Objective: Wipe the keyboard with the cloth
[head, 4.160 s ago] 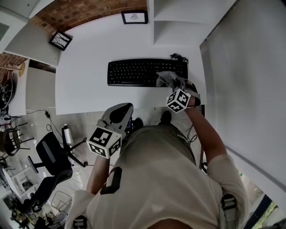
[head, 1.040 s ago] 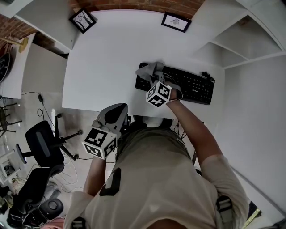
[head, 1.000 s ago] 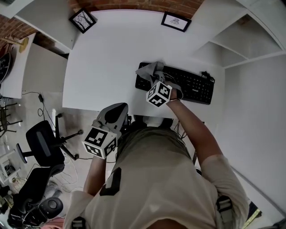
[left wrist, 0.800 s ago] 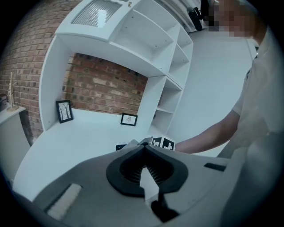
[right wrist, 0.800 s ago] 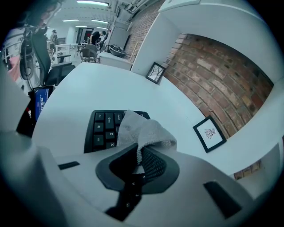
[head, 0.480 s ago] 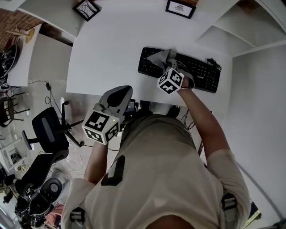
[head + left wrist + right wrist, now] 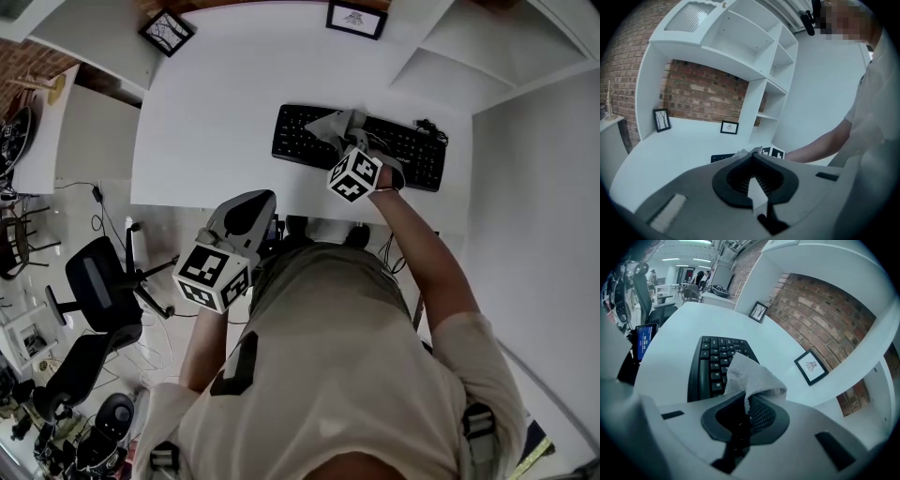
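Right claw (image 7: 747,407) clamping cloth (image 7: 752,376), draped over keyboard (image 7: 710,364)

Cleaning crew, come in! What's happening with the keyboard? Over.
Right gripper shut on cloth, cloth over the keyboard keys. Left gripper shut, empty. Nothing in the way.

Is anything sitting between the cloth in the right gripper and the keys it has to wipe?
Nothing visible does. The right gripper is shut on the cloth, which drapes directly over the keyboard. No other object lies on the keys. The left gripper is well clear of it.
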The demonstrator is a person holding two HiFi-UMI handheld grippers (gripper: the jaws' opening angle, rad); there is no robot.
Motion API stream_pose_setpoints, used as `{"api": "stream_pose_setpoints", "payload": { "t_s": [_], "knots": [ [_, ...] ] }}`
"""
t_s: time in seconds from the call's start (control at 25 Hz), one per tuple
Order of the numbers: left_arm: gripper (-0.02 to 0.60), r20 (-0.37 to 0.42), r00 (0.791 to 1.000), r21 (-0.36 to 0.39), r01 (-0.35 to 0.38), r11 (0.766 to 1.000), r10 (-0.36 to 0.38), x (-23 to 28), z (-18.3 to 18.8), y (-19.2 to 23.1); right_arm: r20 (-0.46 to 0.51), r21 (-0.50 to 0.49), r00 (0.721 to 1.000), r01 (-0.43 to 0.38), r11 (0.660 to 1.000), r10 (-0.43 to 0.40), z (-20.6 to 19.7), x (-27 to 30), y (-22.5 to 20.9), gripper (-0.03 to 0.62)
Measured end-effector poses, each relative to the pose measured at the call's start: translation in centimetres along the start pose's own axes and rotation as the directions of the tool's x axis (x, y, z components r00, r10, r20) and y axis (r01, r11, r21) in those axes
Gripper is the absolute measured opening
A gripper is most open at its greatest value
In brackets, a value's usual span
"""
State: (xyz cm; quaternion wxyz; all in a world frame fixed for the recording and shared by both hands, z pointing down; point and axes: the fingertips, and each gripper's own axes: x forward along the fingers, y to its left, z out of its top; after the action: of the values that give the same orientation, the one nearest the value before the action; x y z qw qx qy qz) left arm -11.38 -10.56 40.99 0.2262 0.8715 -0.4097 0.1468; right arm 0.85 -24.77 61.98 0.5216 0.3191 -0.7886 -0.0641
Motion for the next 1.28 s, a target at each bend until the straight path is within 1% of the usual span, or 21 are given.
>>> {"api": "stream_pose_setpoints", "payload": {
  "t_s": [0.2,0.36,0.76,0.92,1.28],
  "knots": [
    [0.003,-0.011,0.999,0.011,0.037,0.999,-0.037,1.1,0.0,-1.6,-0.024,0.025,1.000,0.018,1.000,-0.017,-2.7,-0.8,-0.7,0.014],
    [0.003,-0.017,0.998,0.024,0.060,0.998,-0.060,2.0,0.3,-2.5,-0.034,0.039,0.999,0.031,0.999,-0.030,-4.1,-1.4,-1.3,0.014],
    [0.005,-0.028,0.996,0.035,0.081,0.996,-0.080,2.8,0.2,-3.5,-0.070,0.058,0.996,0.057,0.997,-0.053,-7.2,-2.4,-2.2,0.014],
    [0.003,-0.026,0.996,0.039,0.085,0.996,-0.084,2.7,0.2,-3.8,-0.073,0.063,0.996,0.063,0.996,-0.058,-7.6,-2.8,-2.2,0.014],
    [0.005,-0.031,0.994,0.046,0.102,0.994,-0.100,3.3,0.3,-5.1,-0.131,0.086,0.988,0.092,0.992,-0.080,-11.1,-3.7,-3.5,0.014]
  ]
}}
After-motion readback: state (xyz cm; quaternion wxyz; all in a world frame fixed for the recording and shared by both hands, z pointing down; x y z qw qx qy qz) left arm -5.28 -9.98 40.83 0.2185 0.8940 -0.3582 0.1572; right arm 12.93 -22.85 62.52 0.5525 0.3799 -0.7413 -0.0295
